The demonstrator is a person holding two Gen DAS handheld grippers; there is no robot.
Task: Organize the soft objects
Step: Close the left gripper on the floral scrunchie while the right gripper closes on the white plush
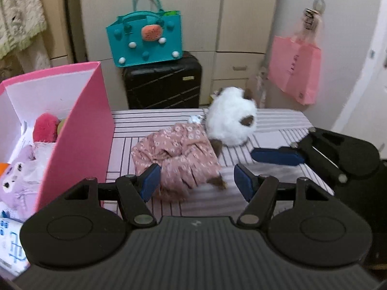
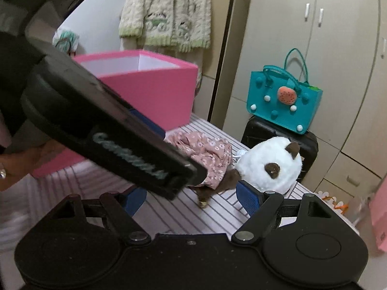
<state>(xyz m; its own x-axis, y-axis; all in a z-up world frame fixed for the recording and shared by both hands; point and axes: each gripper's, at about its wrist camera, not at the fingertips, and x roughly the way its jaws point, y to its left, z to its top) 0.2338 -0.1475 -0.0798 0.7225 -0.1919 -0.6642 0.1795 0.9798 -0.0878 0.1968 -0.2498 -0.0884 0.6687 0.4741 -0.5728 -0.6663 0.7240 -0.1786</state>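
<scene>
plush toys [image 1: 26, 159] fill the pink box [image 1: 82, 130]; left gripper [image 1: 196, 181] and right gripper [image 2: 191, 195] gape, empty.

A white plush toy [image 1: 231, 117] with brown ears wears pink floral cloth [image 1: 176, 154] beside a pink box [image 1: 79, 130] on striped bedding [image 1: 278, 130].

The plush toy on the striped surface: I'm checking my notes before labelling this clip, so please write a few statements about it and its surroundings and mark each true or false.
1. The plush toy wears a pink floral dress. True.
2. The plush toy already lies inside the pink box. False: it lies on the striped surface, to the right of the box in the left wrist view.
3. The left gripper is shut on the dress. False: its jaws stand open, with nothing gripped.
4. The right gripper is open and holds nothing. True.
5. A teal bag sits on a black suitcase. True.
</scene>
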